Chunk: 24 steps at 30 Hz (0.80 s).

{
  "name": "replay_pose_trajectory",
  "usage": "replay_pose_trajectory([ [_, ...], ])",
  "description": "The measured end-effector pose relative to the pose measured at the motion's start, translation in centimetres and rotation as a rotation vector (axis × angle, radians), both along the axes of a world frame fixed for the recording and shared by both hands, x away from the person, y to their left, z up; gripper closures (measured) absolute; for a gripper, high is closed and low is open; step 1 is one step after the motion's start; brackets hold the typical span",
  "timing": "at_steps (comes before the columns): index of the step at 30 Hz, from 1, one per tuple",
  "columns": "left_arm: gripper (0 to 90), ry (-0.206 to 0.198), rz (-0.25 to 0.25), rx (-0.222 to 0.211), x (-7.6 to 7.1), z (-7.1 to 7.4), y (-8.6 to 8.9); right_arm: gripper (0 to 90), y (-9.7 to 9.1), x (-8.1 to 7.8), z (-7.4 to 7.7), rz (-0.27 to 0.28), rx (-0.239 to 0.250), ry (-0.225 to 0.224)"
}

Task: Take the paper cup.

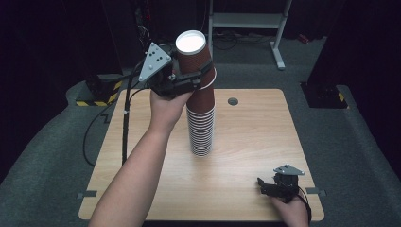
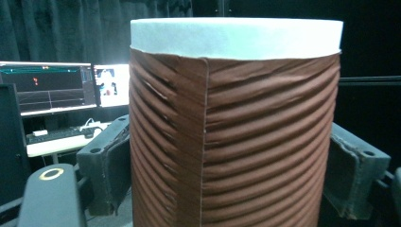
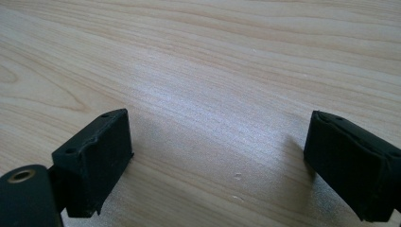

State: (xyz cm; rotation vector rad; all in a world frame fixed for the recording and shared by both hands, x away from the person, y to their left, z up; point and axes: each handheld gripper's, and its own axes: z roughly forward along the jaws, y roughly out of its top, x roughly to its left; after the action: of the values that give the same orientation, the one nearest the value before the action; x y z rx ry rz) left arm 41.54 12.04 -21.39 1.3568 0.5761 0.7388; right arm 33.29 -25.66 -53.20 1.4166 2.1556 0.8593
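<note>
A tall stack of brown ribbed paper cups [image 1: 202, 125] stands upright at the middle of the wooden table [image 1: 255, 142]. My left gripper [image 1: 194, 78] is shut on the top brown cup [image 1: 191, 49], gripping its ribbed wall and holding it tilted just above the stack. In the left gripper view the cup [image 2: 236, 123] sits between both pads [image 2: 106, 165], its white rim up. Whether its base is free of the stack is hidden. My right gripper [image 1: 261, 187] rests low near the table's front right corner, open, with bare wood between its jaws [image 3: 217, 161].
A round grommet [image 1: 232, 101] sits in the tabletop behind the stack. The left gripper's cable [image 1: 125, 127] hangs down over the table's left side. A white metal frame [image 1: 279, 42] stands on the floor beyond the table. Monitors [image 2: 47, 90] glow in the background.
</note>
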Motion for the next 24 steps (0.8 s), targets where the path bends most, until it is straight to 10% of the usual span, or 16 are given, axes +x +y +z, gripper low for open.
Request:
replay_pose_trajectory([
  [24, 17.7, -0.019, -0.004, 0.001, -2.4, -0.2, 0.9, 8.3, 0.0, 0.0, 0.0, 0.000, -0.001, 0.001],
])
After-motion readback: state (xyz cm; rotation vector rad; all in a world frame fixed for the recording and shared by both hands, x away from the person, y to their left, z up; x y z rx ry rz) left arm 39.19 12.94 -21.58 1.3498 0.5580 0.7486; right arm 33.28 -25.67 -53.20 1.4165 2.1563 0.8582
